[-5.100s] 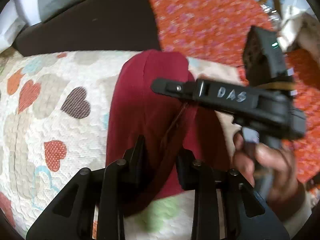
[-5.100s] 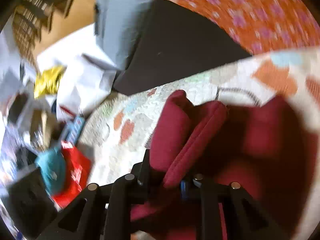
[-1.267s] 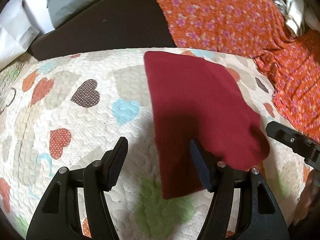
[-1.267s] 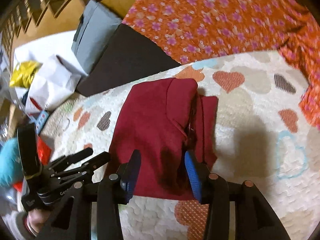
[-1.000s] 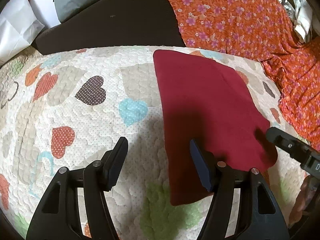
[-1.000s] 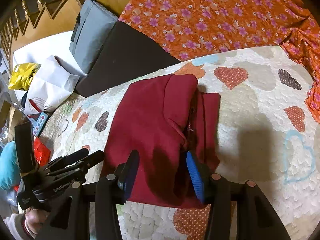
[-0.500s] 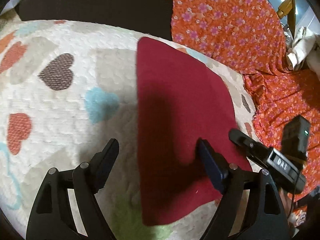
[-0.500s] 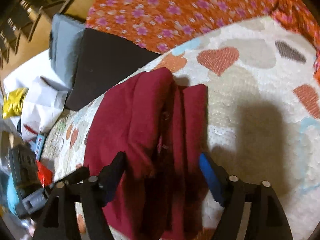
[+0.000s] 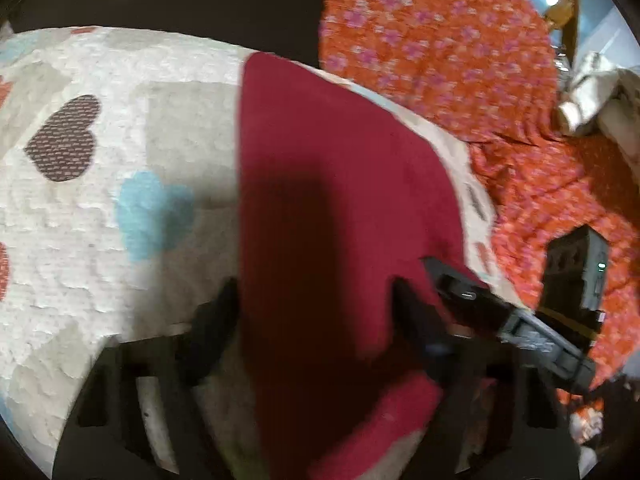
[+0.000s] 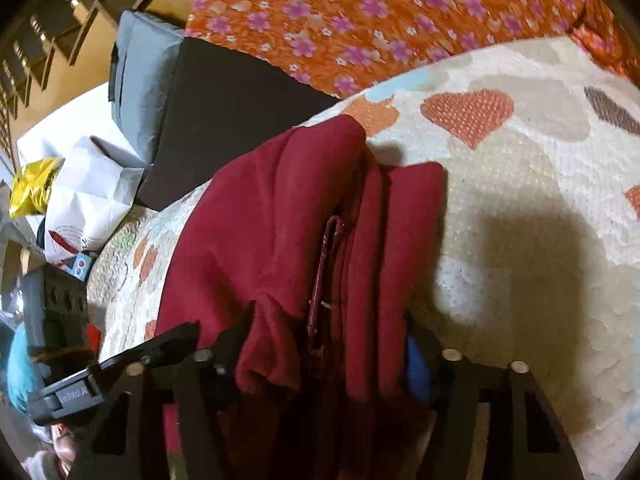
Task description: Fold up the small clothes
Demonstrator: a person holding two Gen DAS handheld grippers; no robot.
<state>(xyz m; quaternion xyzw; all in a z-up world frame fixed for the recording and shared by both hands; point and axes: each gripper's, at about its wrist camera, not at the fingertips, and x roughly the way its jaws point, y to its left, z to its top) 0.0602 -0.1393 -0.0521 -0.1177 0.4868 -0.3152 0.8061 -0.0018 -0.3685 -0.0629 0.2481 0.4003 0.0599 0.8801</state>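
A maroon garment [image 9: 340, 208] lies folded into a long strip on the heart-print quilt [image 9: 80, 200], its layered edges bunched at the near end in the right wrist view. The left claw [image 9: 316, 316] and the right claw [image 10: 320, 344] each straddle that near end, their jaws closing with cloth between them; neither pair looks to be pinching yet. Judging by this, the lengthwise folds are done, and folding the strip across itself is left.
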